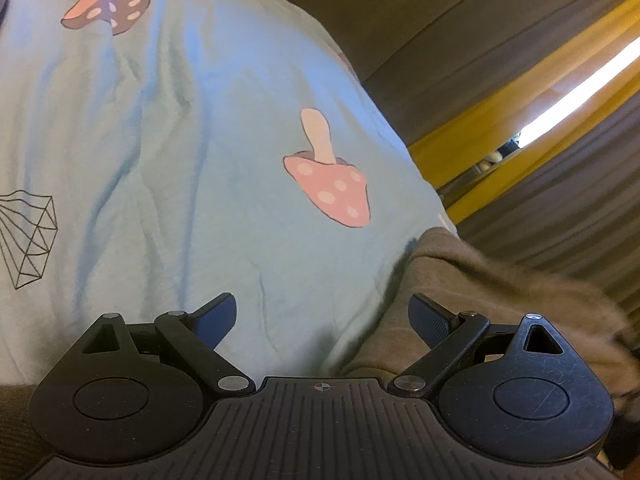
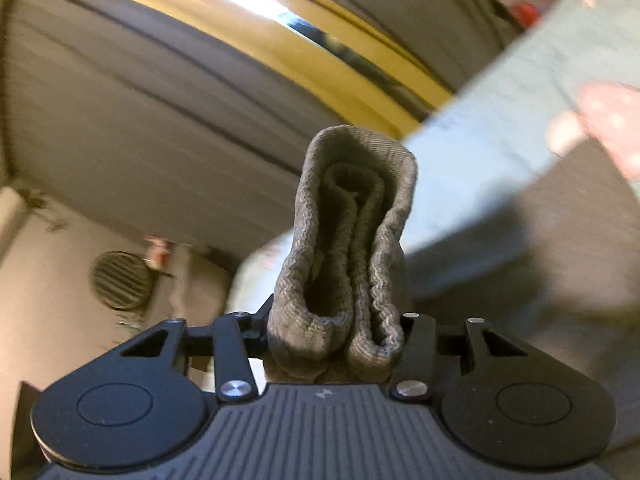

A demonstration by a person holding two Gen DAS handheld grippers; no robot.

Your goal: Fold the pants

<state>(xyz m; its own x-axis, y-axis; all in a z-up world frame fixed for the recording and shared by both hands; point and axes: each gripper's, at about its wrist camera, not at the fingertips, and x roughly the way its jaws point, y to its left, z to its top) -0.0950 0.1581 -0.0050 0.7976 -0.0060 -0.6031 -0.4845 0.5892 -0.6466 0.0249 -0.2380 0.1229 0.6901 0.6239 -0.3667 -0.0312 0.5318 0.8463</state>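
The right gripper (image 2: 336,340) is pinched on a bunched fold of the grey-brown ribbed pants (image 2: 352,248), the cloth squeezed between its 2 jaws. The gathered fabric rises straight ahead of the gripper, along the line of the fingers, so its long axis runs away from the camera and its rounded, folded end points forward and up in the view. Within that bundle about 3 layered folds show, wrapped one inside another. Behind it, to the right, lies a pale blue sheet (image 2: 500,152), blurred, with 1 pink mushroom print at the frame's right edge.

In the left wrist view, the left gripper (image 1: 322,316) is spread wide with nothing between its 2 blue-padded fingertips (image 1: 218,318). The same pants (image 1: 480,292) appear here as a soft heap just to the right of that gripper, reaching past the right fingertip and lying on the edge of the pale blue sheet (image 1: 180,140). The heap is blurred, and its direction cannot be told from this side. The sheet fills the space ahead of the open jaws and carries 2 whole mushroom prints (image 1: 328,176), plus 1 line-drawn geometric shape (image 1: 28,236) at the left edge. Beyond the sheet's far edge run brown curtains (image 1: 560,216) and a yellow band (image 1: 472,136).
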